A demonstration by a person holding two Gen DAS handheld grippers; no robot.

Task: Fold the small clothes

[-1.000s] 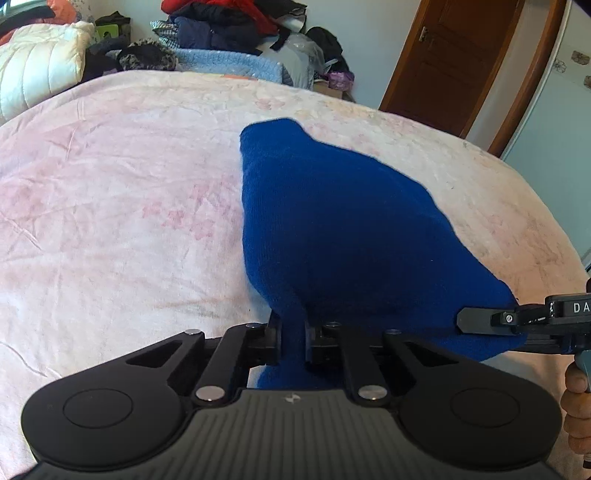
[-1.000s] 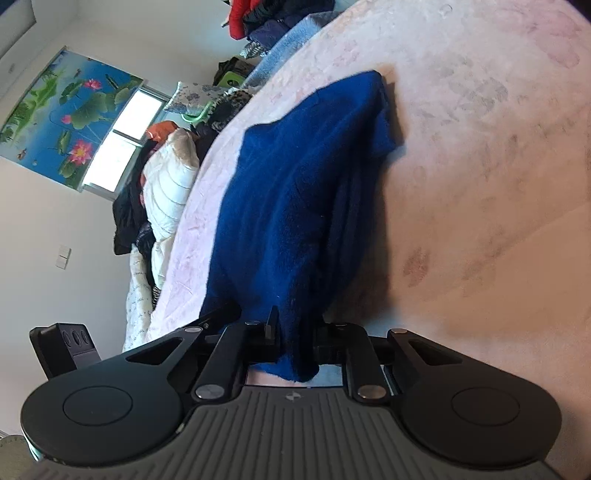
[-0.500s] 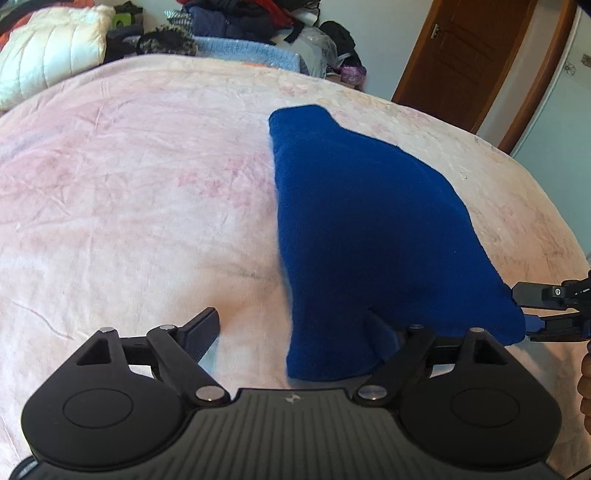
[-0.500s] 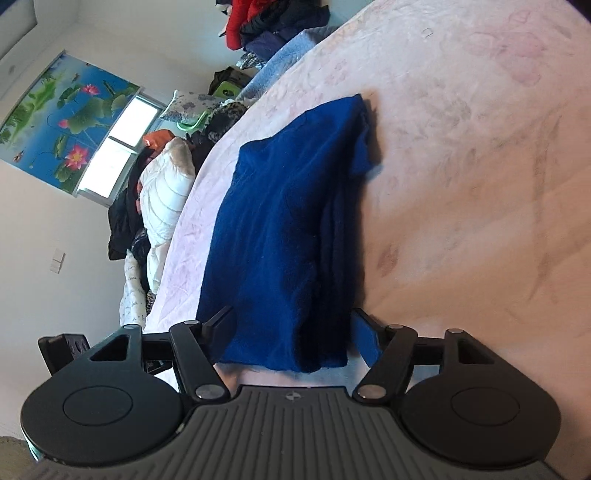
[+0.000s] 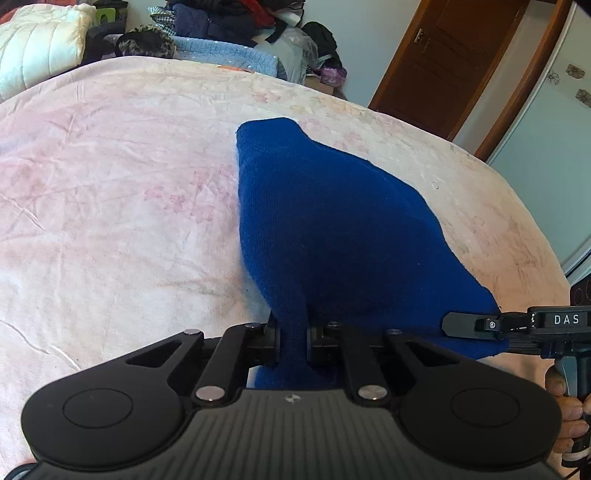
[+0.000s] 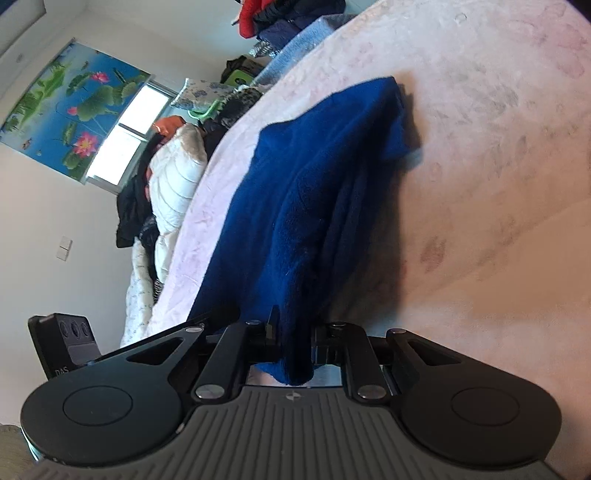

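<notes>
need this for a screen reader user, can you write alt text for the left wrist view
The left claw is shut on the near edge of a blue garment that lies across a pale pink bedspread. At the right edge, the right claw pinches the garment's near right corner. Behind the bed are piled clothes and a brown wooden door.

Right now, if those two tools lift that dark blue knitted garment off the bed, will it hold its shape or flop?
Likely flop: the dark blue knitted garment already bunches where the left tool pinches it. Its fuzzy knit probably grips rather than slips. It looks light, lying folded in layers on the pink bedspread.
</notes>
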